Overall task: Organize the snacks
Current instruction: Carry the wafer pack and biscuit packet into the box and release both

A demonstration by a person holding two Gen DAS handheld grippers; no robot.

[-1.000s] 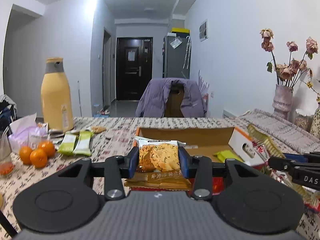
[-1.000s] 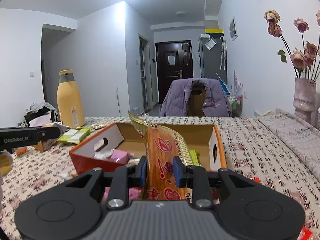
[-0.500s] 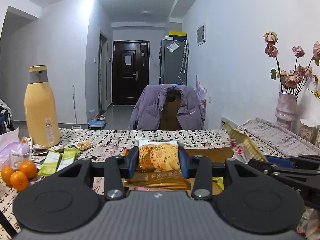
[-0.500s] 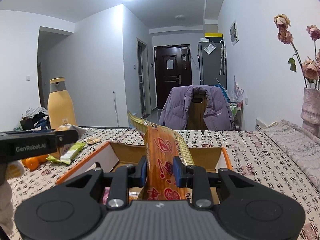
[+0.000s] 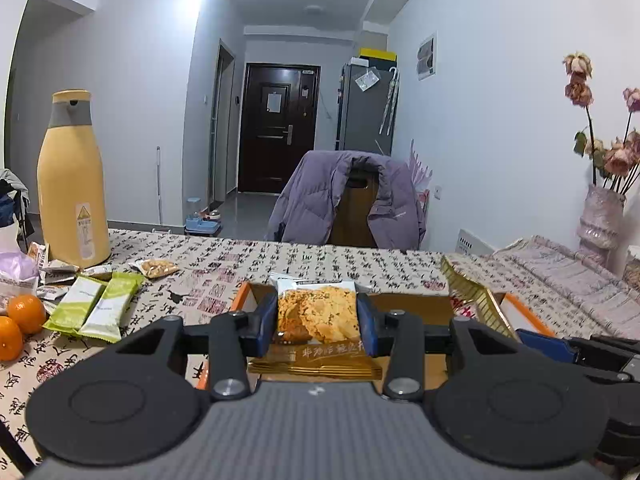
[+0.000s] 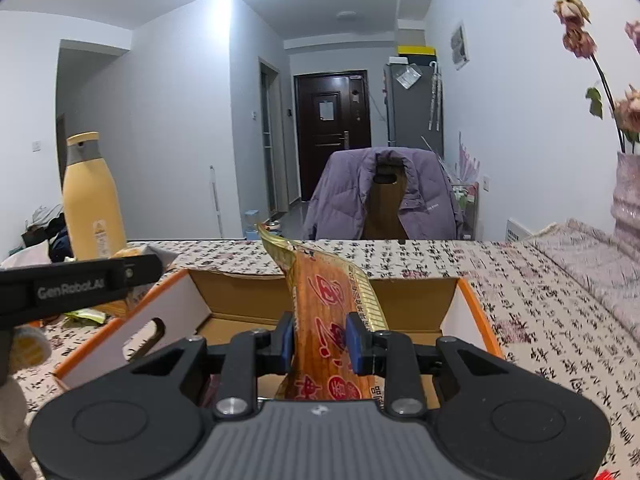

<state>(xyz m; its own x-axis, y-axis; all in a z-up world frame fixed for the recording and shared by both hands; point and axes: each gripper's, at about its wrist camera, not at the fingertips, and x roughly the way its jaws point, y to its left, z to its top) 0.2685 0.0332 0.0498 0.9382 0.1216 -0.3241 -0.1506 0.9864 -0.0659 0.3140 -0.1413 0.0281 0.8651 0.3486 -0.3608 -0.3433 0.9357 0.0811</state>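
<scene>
My left gripper point(image 5: 317, 322) is shut on a biscuit packet point(image 5: 318, 314) with a white top and gold lower edge, held over the near left part of an open orange cardboard box point(image 5: 520, 312). My right gripper point(image 6: 320, 340) is shut on an orange and gold snack packet point(image 6: 332, 304) with red characters, standing upright above the same box point(image 6: 176, 304). That packet's gold edge point(image 5: 476, 300) shows at the right of the left wrist view. The left gripper's arm point(image 6: 76, 286) crosses the left side of the right wrist view.
On the patterned tablecloth point(image 5: 320, 260) lie two green packets point(image 5: 98, 306), small snack packets point(image 5: 158, 268), oranges point(image 5: 24, 314) and a tall yellow flask point(image 5: 72, 184). A chair with a purple jacket point(image 5: 348, 200) stands behind the table. A vase of dried flowers point(image 5: 600, 216) is at the right.
Both grippers have moved back toward me over the table with their packets still held. The box now sits right below them and less of its inside shows.
</scene>
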